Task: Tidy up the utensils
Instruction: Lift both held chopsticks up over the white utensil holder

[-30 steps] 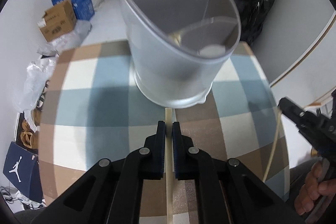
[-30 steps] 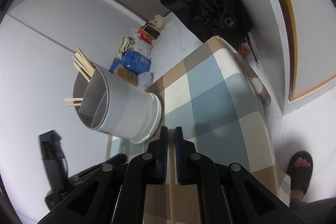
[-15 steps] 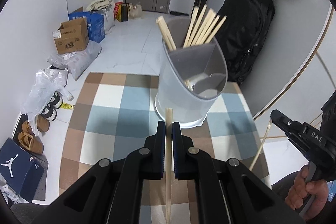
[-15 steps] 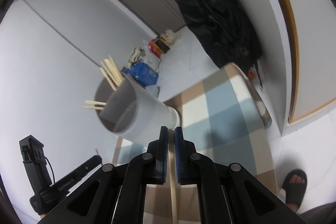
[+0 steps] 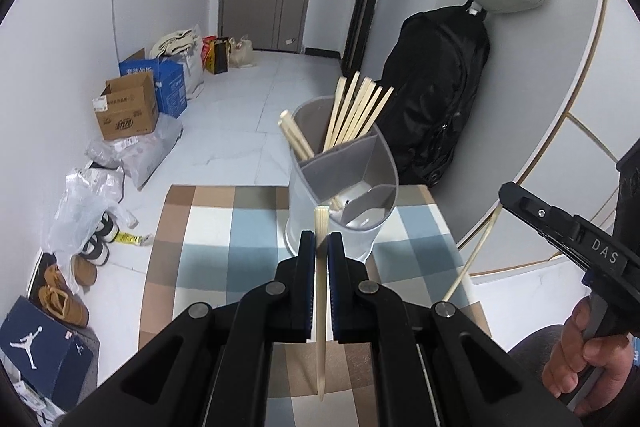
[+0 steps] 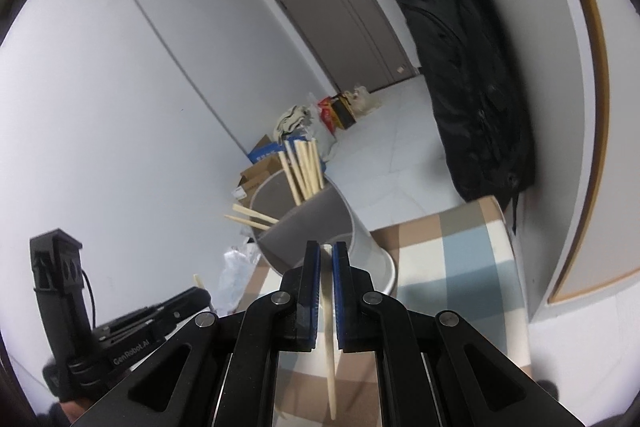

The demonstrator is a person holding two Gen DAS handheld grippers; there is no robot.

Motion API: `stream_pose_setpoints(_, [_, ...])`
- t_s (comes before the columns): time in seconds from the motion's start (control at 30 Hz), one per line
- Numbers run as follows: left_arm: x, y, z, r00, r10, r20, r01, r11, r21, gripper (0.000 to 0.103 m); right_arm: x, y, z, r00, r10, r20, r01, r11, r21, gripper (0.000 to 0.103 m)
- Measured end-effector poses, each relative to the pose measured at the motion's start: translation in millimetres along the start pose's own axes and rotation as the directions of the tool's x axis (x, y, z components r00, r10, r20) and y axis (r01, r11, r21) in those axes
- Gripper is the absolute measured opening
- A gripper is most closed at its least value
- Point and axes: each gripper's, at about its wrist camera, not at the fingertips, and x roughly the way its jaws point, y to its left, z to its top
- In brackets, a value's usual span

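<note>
Two tongs each clamped on one chopstick, left gripper [image 5: 321,247] pinching chopstick [image 5: 321,307], right gripper [image 6: 326,259] pinching second chopstick [image 6: 329,327], grey divided holder [image 5: 340,203] at 12 o'clock on checked table [image 5: 208,235].

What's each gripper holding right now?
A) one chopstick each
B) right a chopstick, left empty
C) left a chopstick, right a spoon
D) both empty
A: the left gripper is shut on a chopstick, and the right gripper pinches its own chopstick.

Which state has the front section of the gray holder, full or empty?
Nearly empty. In the left wrist view, the front section of the holder shows its bare bottom, while the chopsticks stand in the back sections.
</note>
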Motion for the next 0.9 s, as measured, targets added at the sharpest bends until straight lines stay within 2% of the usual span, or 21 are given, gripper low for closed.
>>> stream_pose_setpoints(0.43, [-32.2,-4.0,45.3,0.995,-0.061,0.083,0.060,0.998,0.007,0.002,-15.7,42.1,49.3,0.995,0.051,0.085,-0.043,0.994,-0.096,0.005])
stream_pose_setpoints(0.9, [-32.4,2.8,106.9,0.984,-0.082,0.159,0.082,0.997,0.007,0.002,10.8,64.9,119.2,0.989,0.075,0.126,-0.059,0.990,-0.128,0.005])
